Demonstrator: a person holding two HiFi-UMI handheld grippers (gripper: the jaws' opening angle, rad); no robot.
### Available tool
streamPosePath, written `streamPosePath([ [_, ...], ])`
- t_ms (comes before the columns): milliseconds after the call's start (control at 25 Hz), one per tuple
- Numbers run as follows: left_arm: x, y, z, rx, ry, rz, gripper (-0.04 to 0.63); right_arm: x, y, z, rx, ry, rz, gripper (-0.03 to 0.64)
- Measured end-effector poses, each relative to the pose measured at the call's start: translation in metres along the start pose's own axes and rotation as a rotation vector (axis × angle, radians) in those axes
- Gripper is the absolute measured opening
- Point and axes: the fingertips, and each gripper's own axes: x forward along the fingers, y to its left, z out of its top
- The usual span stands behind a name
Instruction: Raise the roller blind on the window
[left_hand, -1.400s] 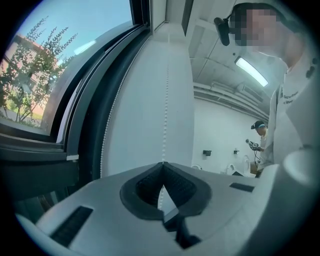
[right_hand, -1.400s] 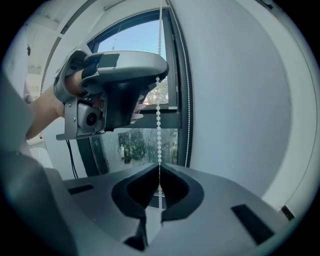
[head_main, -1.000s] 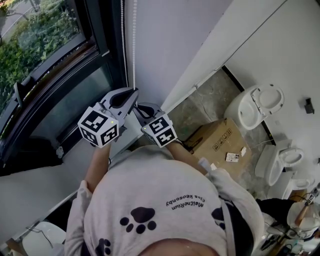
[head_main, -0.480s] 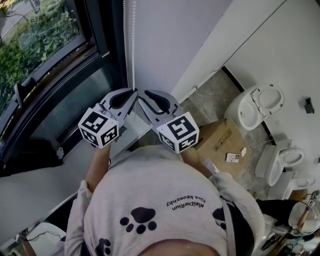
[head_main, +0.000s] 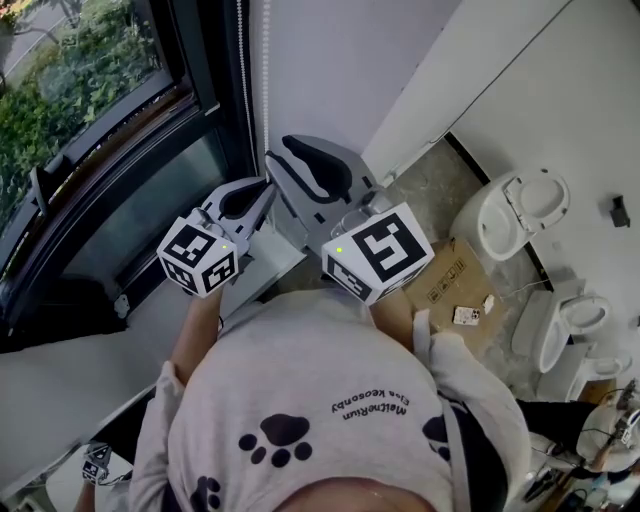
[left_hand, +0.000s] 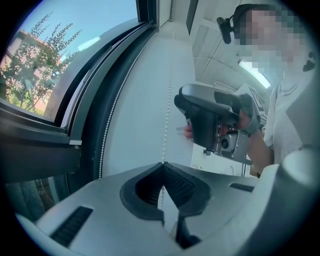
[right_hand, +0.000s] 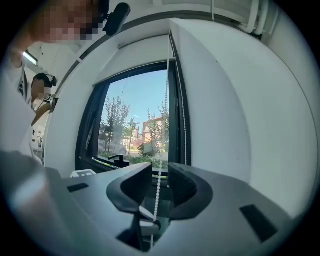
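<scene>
A white bead chain (head_main: 266, 70) hangs in two strands beside the dark window frame (head_main: 215, 90). My left gripper (head_main: 268, 186) is shut on one strand, and the beads (left_hand: 168, 100) run straight up from its closed tips (left_hand: 162, 163). My right gripper (head_main: 272, 153) is higher up the same chain, just above the left one. Its jaws have just been opening and stand apart, with the chain (right_hand: 159, 186) hanging free between the pads, untouched. The second strand (right_hand: 183, 120) runs along the frame. I cannot make out the blind itself.
The window (right_hand: 140, 125) shows trees and buildings outside, and a dark handle (right_hand: 117, 159) sits at its lower edge. On the floor to the right stand a cardboard box (head_main: 445, 275) and white toilets (head_main: 515, 215). A white wall (right_hand: 225, 110) lies right of the chain.
My right gripper let go of the chain low beside the left gripper, opened, and rose along the chain to above it. The left gripper stayed put, shut on the chain.
</scene>
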Motion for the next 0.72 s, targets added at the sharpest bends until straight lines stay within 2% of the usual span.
streamPosePath([
  [160, 0.000, -0.002, 0.000, 0.001, -0.002, -0.002, 0.008, 0.012, -0.002, 0.023, -0.021, -0.037, -0.001, 0.101],
  [400, 0.001, -0.004, 0.000, 0.000, -0.009, -0.005, 0.008, 0.025, -0.007, 0.039, -0.028, -0.051, -0.010, 0.041],
  [480, 0.001, -0.004, 0.000, -0.003, -0.012, -0.003, 0.008, 0.026, -0.005, 0.040, -0.026, -0.045, -0.005, 0.017],
  [720, 0.003, 0.001, -0.017, -0.001, 0.023, 0.013, 0.008, 0.026, -0.006, 0.021, -0.005, -0.013, -0.009, 0.011],
])
